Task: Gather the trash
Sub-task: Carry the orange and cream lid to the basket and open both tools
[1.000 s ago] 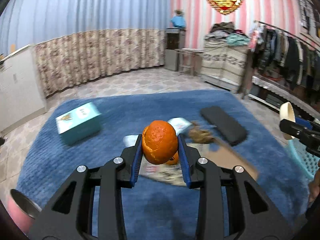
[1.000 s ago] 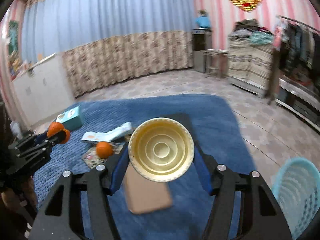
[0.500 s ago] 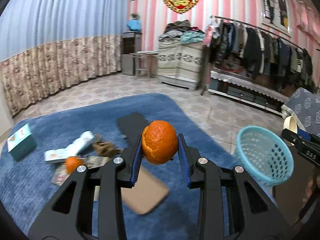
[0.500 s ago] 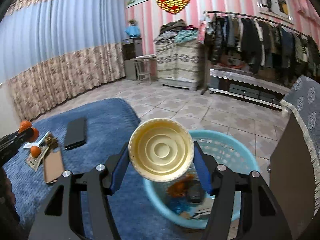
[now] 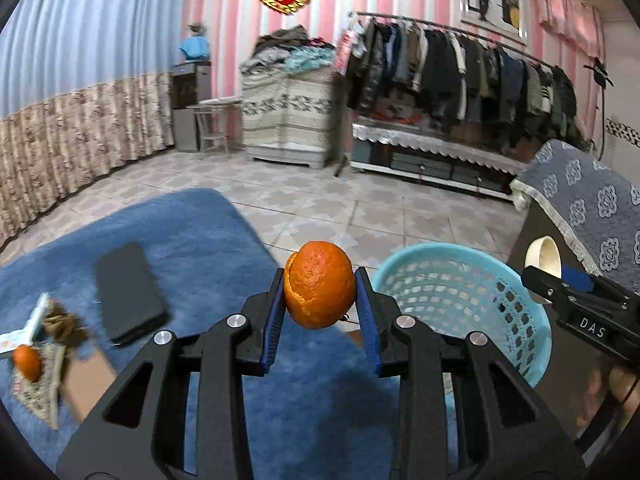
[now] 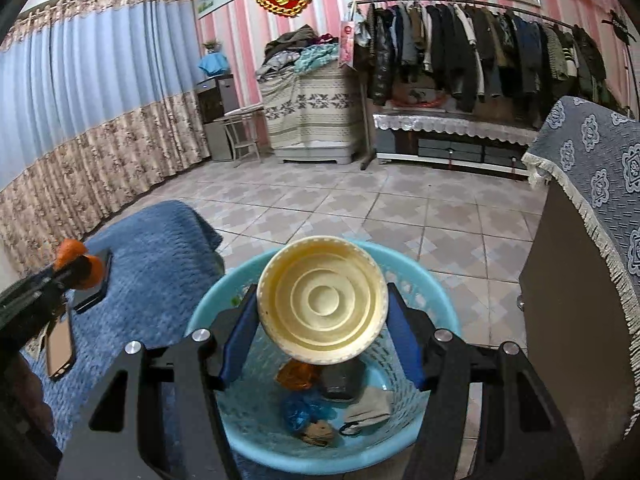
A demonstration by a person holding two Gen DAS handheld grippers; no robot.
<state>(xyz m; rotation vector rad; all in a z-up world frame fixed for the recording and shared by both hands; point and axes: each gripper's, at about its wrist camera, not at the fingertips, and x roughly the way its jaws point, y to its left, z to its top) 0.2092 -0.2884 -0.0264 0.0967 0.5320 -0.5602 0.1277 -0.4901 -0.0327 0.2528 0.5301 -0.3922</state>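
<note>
My left gripper [image 5: 320, 296] is shut on a piece of orange peel [image 5: 319, 283], held above the blue rug just left of a light blue plastic basket [image 5: 452, 284]. My right gripper [image 6: 322, 300] is shut on a cream plastic cup [image 6: 322, 300], its round bottom facing the camera, directly over the same basket [image 6: 256, 436]. Trash lies inside the basket: an orange scrap, a blue wrapper, a dark lump and a grey piece. The right gripper with the cup [image 5: 545, 255] also shows at the right of the left wrist view.
On the blue rug [image 5: 192, 236] lie a black phone [image 5: 128, 292], a brown flat case [image 5: 86, 380], a small orange [image 5: 27, 362] on printed paper and a brown scrap. A dark cabinet with a patterned cloth [image 6: 592, 168] stands right of the basket. Tiled floor lies beyond.
Both grippers swung right from over the rug to the basket. The cup now hangs over the basket's inside; the peel has come beside the basket's left rim. Neither grip changed.
</note>
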